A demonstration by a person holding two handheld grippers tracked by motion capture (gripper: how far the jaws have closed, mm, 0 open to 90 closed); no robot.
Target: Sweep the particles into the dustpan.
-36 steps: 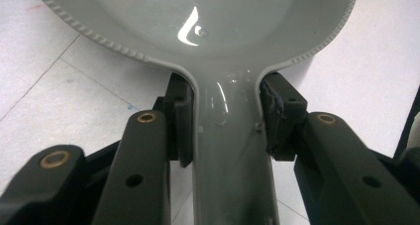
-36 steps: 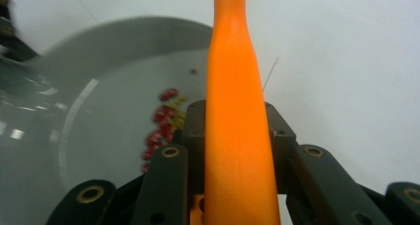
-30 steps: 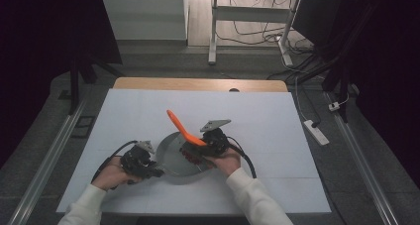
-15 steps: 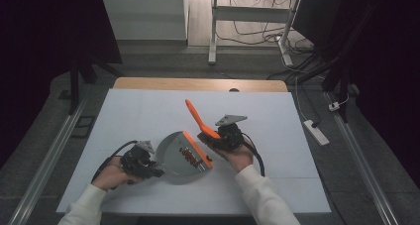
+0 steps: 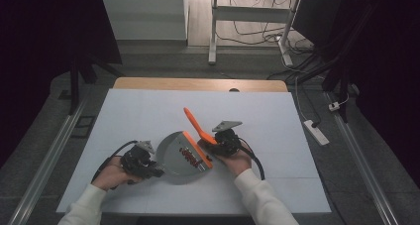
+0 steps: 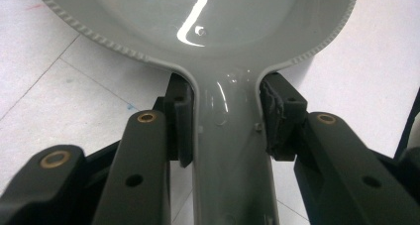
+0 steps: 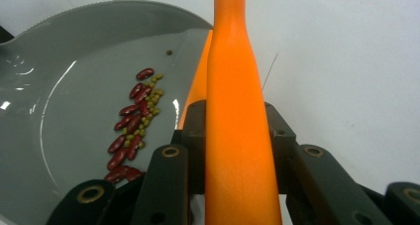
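The left hand-held gripper [image 6: 225, 136] pinches the grey dustpan [image 5: 179, 153] by its handle; the right hand-held gripper [image 7: 236, 136] pinches the orange brush [image 5: 197, 126], beans [image 7: 132, 123] inside the dustpan.

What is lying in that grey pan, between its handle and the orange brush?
A line of red beans mixed with small green ones lies in the dustpan, beside the brush, seen in the right gripper view.

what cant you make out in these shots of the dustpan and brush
- Brush bristles: in the right gripper view the handle and the right gripper hide them; in the high view they are too small.
- Dustpan front edge: cut off by the top of the left gripper view.
- Beans in the pan: count unclear; the nearest lie behind a jaw in the right gripper view.
- Left gripper: its grip on the pan handle is too small in the high view.
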